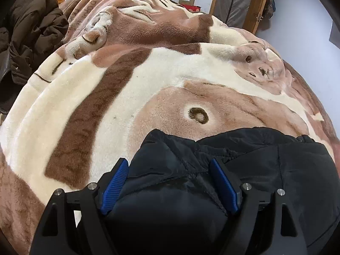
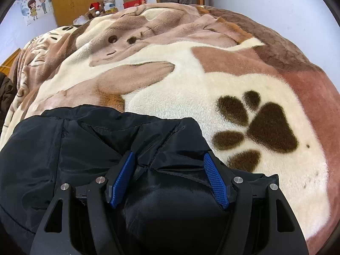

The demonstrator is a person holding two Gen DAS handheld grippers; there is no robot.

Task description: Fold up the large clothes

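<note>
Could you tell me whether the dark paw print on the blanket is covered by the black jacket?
No, the paw print lies bare on the blanket, right of the black jacket.

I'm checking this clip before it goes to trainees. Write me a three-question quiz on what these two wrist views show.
1. True or false: the black padded jacket lies on a plain white sheet.
2. In the left wrist view, what lies at the far left edge of the bed? A) brown coat B) pillow C) towel
3. Fill in: beside the right claw, the fleece blanket shows a dark ____ print.

Key:
1. False; it lies on a brown and cream fleece blanket.
2. A, the brown coat.
3. Paw.
</note>
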